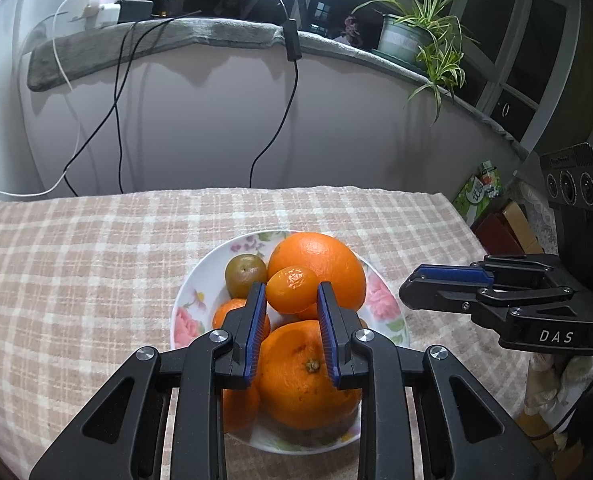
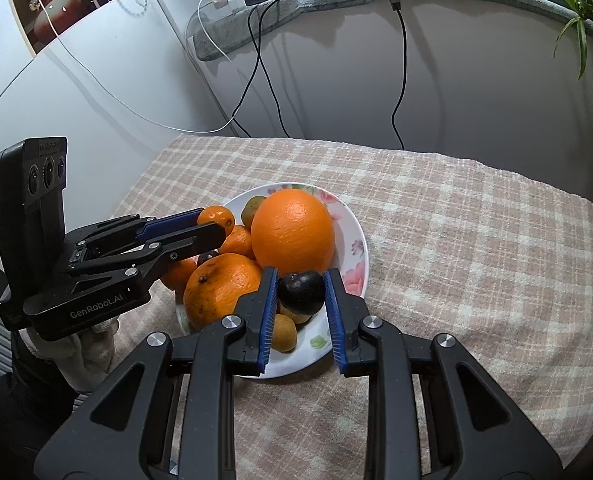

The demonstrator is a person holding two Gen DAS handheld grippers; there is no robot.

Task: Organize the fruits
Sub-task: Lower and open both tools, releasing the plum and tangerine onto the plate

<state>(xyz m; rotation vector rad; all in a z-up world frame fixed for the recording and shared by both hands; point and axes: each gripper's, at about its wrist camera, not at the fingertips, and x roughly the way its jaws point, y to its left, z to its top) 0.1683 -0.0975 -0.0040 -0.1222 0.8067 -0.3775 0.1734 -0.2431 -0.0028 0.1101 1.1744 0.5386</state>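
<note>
left gripper (image 1: 291, 294): jaws clamp small mandarin (image 1: 292, 289) crosswise, at 12 o'clock above plate (image 1: 188, 292). right gripper (image 2: 300, 294): jaws clasp dark fruit (image 2: 300, 292), plate's 5 o'clock edge.

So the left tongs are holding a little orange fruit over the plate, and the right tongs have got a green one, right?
Not quite. The left tongs do hold a small orange fruit above the flowered plate, but the fruit in the right tongs is dark, almost black, not green, as the right wrist view shows.
</note>
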